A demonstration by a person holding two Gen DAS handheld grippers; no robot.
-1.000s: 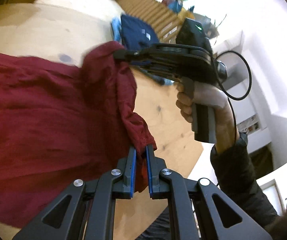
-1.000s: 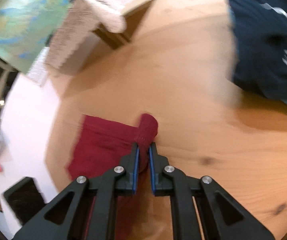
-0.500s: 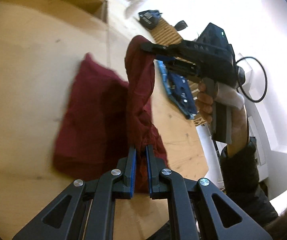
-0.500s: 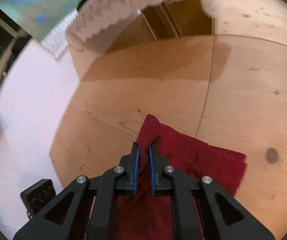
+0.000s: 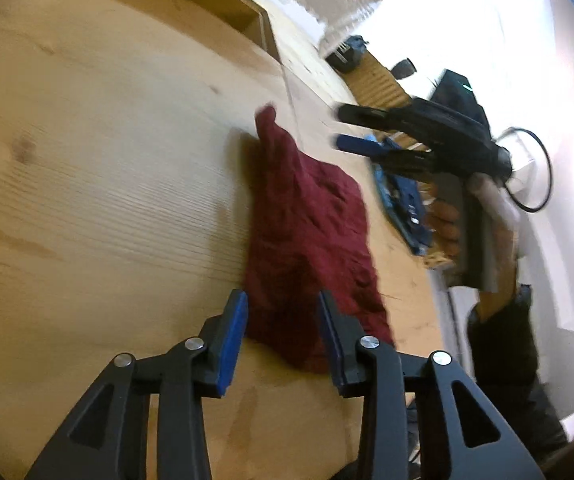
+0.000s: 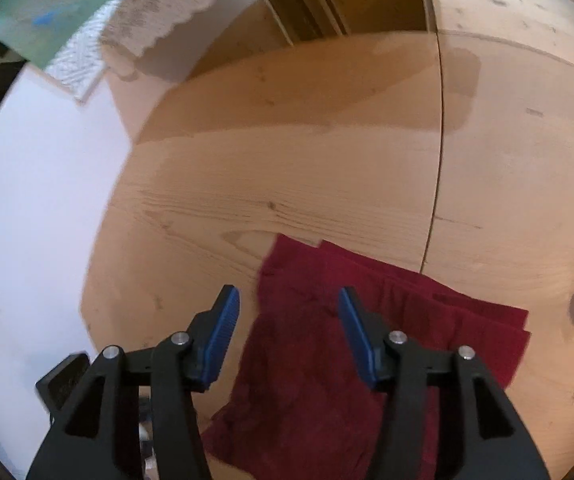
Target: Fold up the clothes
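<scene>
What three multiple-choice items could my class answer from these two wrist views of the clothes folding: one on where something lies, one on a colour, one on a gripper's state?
1. Where does the garment lie?
A. Hanging from a gripper
B. Flat on the wooden table
C. In a basket

2. What colour is the garment between the grippers?
A. Dark red
B. Yellow
C. White

3. How does the left gripper stand?
A. Shut on the garment
B. Shut on nothing
C. Open, holding nothing

Key:
1 B: the garment rests on the wooden table, touched by neither gripper.
2 A: the cloth is dark red in both views.
3 C: the left gripper has its jaws spread apart with the cloth lying free; the right gripper likewise.
</scene>
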